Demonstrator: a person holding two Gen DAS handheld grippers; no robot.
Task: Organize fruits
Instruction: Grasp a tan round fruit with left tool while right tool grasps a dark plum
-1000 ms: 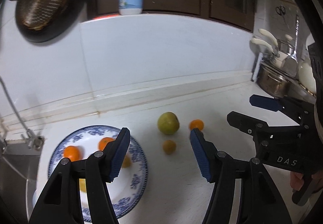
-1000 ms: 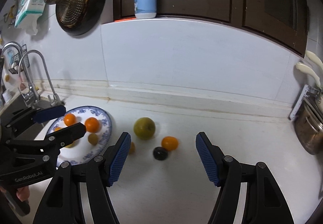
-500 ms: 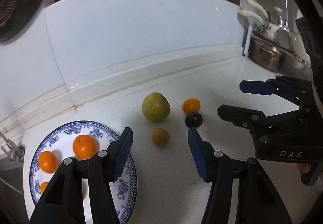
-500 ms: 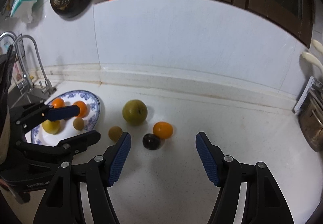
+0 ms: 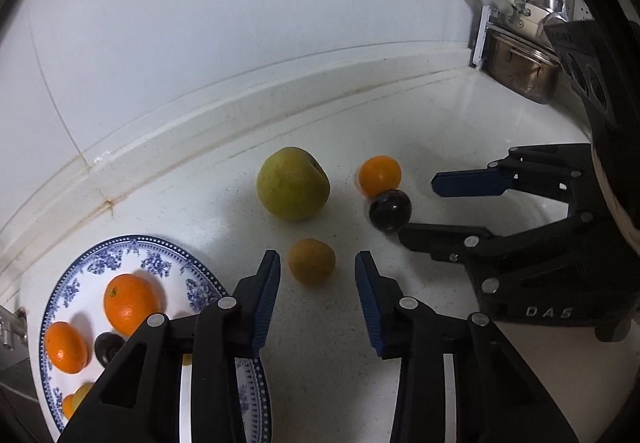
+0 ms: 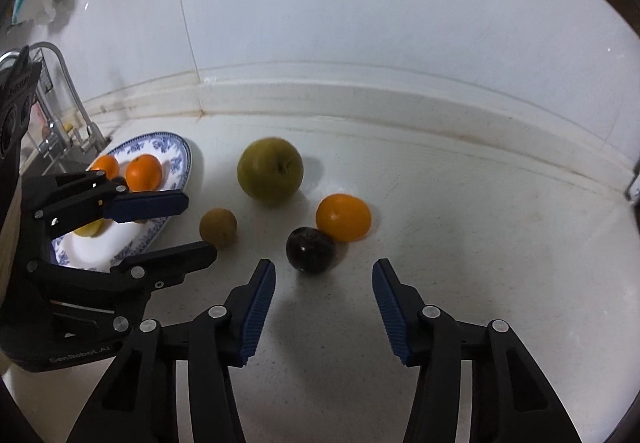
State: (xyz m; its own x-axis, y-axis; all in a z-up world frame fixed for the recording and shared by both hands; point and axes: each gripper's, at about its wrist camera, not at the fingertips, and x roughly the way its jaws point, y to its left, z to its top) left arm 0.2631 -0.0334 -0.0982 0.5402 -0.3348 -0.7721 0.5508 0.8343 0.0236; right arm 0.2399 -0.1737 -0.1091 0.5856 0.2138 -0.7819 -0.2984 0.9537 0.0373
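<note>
Left gripper (image 5: 316, 275): jaws closing, blue pads apart, with the small brown fruit (image 5: 311, 261) just ahead of the tips and partly between them; no pad touches it. Right gripper (image 6: 323, 283): jaws closing, standing somewhat wider, nothing held; the dark plum (image 6: 310, 249) lies just beyond the tips, roughly on the centre line, untouched.

Both grippers point steeply down at the white countertop (image 6: 460, 243), side by side, each visible in the other's view.

Loose fruit on the countertop: the dark plum touches the orange tangerine (image 6: 343, 217) behind it; the large green pear (image 6: 270, 172) sits farther back, near the raised ledge at the foot of the wall; the small brown fruit lies in front of the pear and apart from it.

Blue-and-white plate (image 5: 160, 263): to the left of the loose fruit, beside the sink. It carries two tangerines (image 5: 130, 303), a dark fruit partly hidden behind the left gripper's finger, and yellowish fruit at the near edge.

Periphery: faucet (image 6: 68, 91) at far left; steel pot (image 5: 520, 71) at far right of the counter.
</note>
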